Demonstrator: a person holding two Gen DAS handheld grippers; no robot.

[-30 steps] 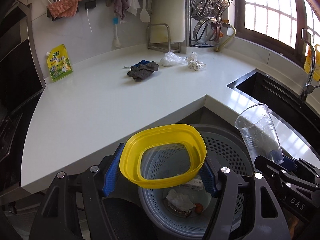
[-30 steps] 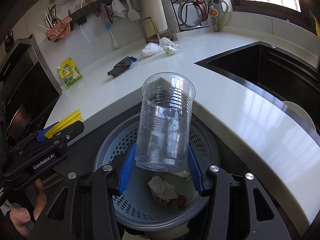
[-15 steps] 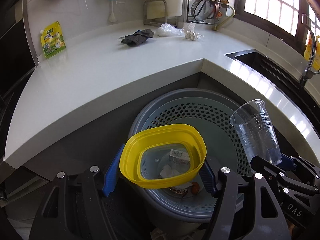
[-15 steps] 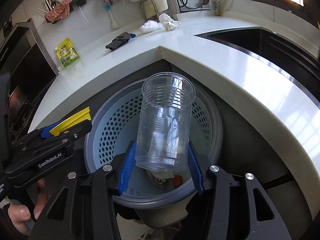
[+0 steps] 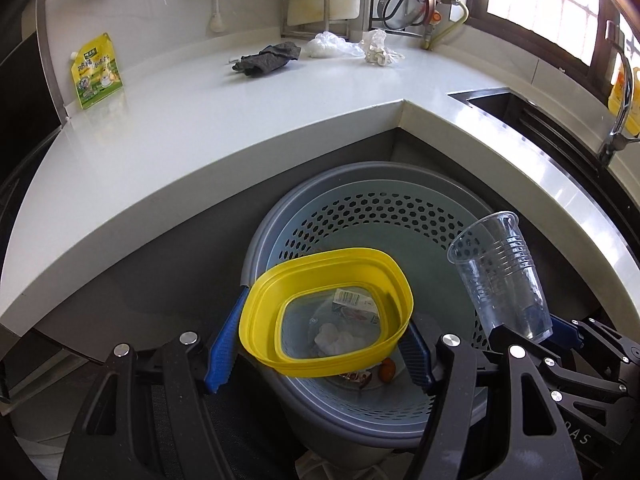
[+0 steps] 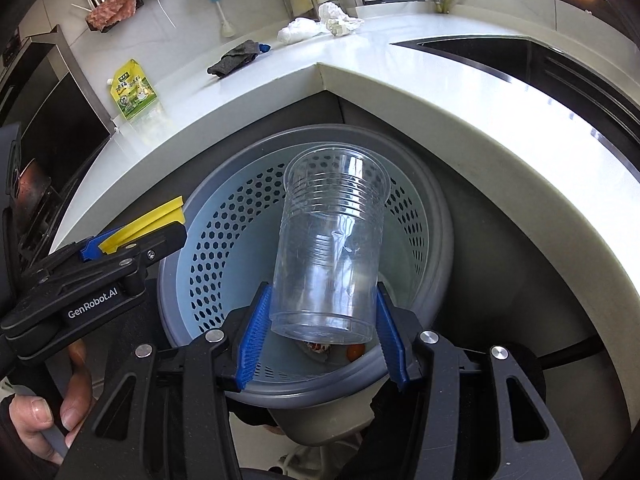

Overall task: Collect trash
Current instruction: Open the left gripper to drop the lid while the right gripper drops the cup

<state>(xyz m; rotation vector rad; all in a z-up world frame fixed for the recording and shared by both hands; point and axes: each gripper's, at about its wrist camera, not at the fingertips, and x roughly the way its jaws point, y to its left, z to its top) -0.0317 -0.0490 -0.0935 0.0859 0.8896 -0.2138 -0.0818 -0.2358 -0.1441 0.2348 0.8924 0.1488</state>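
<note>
Two grippers hang over the grey trash bin (image 5: 360, 208) that stands in front of the counter's (image 5: 168, 132) inner corner. Our left gripper (image 5: 318, 354) is clenched on a yellow container (image 5: 264, 320), its blue pads pressing the two sides, and we see through the clear bottom to the scraps lying in the perforated basket (image 6: 224, 232) of the bin. Our right gripper (image 6: 322, 336) grasps a clear plastic cup (image 6: 332, 248) near its base, the cup tilted with its mouth pointing away from us, directly above the basket opening. In the left wrist view the same cup (image 5: 500, 276) shows at the bin's right rim. Inside the bin we make out crumpled white paper (image 5: 334, 338), a small printed wrapper (image 5: 354, 300) and a small orange piece (image 5: 387, 368). More things lie toward the counter's back edge: a dark grey cloth (image 5: 266, 58), a white plastic bag (image 5: 328, 46) and a crumpled white wad (image 5: 378, 52) just beside it. A yellow-green pouch (image 5: 96, 72) leans at the counter's left back edge. The sink (image 6: 520, 60) is sunk into the counter's right side.
</note>
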